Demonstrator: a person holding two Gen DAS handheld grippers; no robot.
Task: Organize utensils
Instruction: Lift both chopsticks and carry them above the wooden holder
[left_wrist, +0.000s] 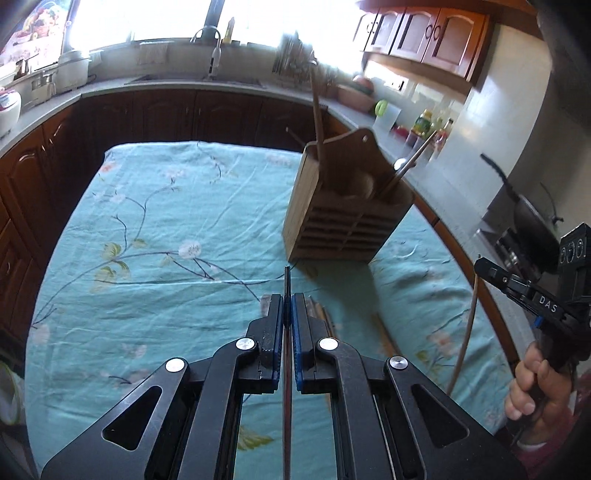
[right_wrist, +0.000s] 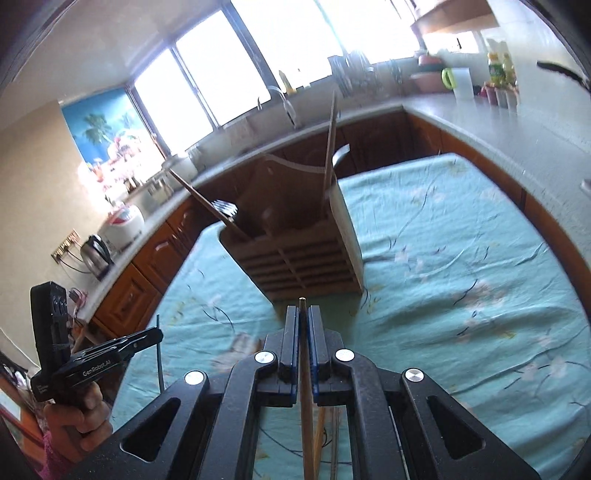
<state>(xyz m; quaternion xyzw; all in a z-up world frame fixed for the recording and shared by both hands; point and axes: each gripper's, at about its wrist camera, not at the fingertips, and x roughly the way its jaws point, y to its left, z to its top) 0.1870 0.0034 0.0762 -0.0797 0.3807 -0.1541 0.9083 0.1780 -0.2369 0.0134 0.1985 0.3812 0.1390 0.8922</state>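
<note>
A wooden slatted utensil holder (left_wrist: 338, 218) stands on the teal flowered tablecloth (left_wrist: 166, 229) and holds chopsticks, a spoon and a fork. It also shows in the right wrist view (right_wrist: 295, 254). My left gripper (left_wrist: 287, 301) is shut on a dark thin chopstick (left_wrist: 287, 284), held above the cloth in front of the holder. My right gripper (right_wrist: 303, 312) is shut on a light wooden chopstick (right_wrist: 306, 387), also just in front of the holder. Each gripper shows in the other's view: the right one (left_wrist: 484, 267) and the left one (right_wrist: 157, 334).
More chopsticks (left_wrist: 321, 314) lie on the cloth under the left gripper. Kitchen counters (left_wrist: 443, 184) with dark wooden cabinets surround the table. A sink tap (left_wrist: 214, 51), a rice cooker (right_wrist: 123, 225), a kettle (right_wrist: 96, 254), bottles (left_wrist: 424, 125) and a wok (left_wrist: 532, 218) stand on them.
</note>
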